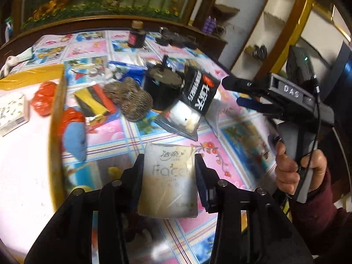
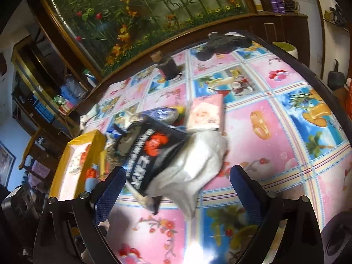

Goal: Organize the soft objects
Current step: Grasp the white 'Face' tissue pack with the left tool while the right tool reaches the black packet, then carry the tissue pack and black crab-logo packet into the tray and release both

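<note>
Surface (image 2: 275, 136): covered with a glossy cloth of pink and blue picture squares, fruit and flowers printed on them.
Room: large painting of bamboo and orange flowers (image 2: 140, 13) behind the surface in a dark wood frame; white shelving with gold trim (image 1: 270, 22) off to one side.
Far edge: dark bottle with a cork-coloured cap (image 1: 136, 35) upright, a dark heap (image 1: 176, 38) near it.
Left hand-held gripper (image 1: 168, 171): clamped on a pale tissue pack (image 1: 168, 176) printed "Face", held above the surface, one pad on each side.
Right hand-held gripper (image 2: 178, 189): spread wide, blue pads well apart, nothing between them.
Black bag (image 2: 154, 154): red-and-white lettering, blurred, just ahead of the right fingers with a white plastic wrapper (image 2: 198, 160) beside it.
Yellow-rimmed box (image 1: 59, 92): at the left, with a red piece (image 1: 44, 99) and a small printed pack (image 1: 13, 114) inside; a red-and-blue soft thing (image 1: 73, 132) draped at its wall.
Pile: two brown scrubber balls (image 1: 129, 99), yellow-red-black sponges (image 1: 96, 101), a black tub (image 1: 162, 88).
Left wrist view only: right tool from the side, marked "DAS", gripped by a hand (image 1: 292, 169) in a dark red sleeve.
Right wrist view only: pink pack (image 2: 206, 112) behind the black bag; shelves of clutter (image 2: 44, 101) at the left wall.
</note>
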Tool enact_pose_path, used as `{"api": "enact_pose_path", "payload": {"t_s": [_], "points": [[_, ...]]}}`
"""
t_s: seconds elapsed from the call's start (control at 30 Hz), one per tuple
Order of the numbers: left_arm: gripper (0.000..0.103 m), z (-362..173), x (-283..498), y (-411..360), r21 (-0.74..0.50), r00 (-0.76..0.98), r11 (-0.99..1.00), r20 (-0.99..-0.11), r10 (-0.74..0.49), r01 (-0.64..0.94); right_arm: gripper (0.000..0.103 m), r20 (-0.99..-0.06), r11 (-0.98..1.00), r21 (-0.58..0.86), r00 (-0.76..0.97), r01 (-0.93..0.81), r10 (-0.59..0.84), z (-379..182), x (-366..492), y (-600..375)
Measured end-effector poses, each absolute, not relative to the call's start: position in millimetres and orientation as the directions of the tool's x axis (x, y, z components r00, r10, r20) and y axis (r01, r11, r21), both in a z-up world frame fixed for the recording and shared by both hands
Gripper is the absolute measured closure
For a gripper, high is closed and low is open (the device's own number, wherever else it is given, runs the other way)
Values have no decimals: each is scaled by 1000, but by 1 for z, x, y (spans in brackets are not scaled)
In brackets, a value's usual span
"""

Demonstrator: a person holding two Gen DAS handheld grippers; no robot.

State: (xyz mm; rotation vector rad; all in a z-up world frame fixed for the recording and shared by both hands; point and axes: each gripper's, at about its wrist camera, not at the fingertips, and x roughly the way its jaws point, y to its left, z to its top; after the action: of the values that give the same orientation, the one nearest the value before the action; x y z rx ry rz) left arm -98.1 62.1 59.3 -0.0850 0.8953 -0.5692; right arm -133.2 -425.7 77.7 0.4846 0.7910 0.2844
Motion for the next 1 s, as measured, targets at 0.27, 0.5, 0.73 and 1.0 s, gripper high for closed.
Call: {"api": "enact_pose_path", "payload": {"t_s": [0.27, 0.5, 0.73, 1.0], "points": [[62, 65, -102, 101, -390, 537, 850, -659, -526, 354, 9, -700, 900, 432, 607, -59, 376, 85, -99, -372], [62, 64, -112, 139, -430, 572, 854, -637, -517, 292, 52, -749, 928, 369, 579, -41, 324, 84, -77, -325], [62, 70, -119, 193, -479, 633, 854, -602, -487, 202, 55, -699, 930, 363, 645, -50, 308, 104, -112, -326], [62, 73, -85, 258, -446, 665, 895, -662, -345, 21, 55, -605, 853, 476, 624, -215, 494, 138, -140, -314]]}}
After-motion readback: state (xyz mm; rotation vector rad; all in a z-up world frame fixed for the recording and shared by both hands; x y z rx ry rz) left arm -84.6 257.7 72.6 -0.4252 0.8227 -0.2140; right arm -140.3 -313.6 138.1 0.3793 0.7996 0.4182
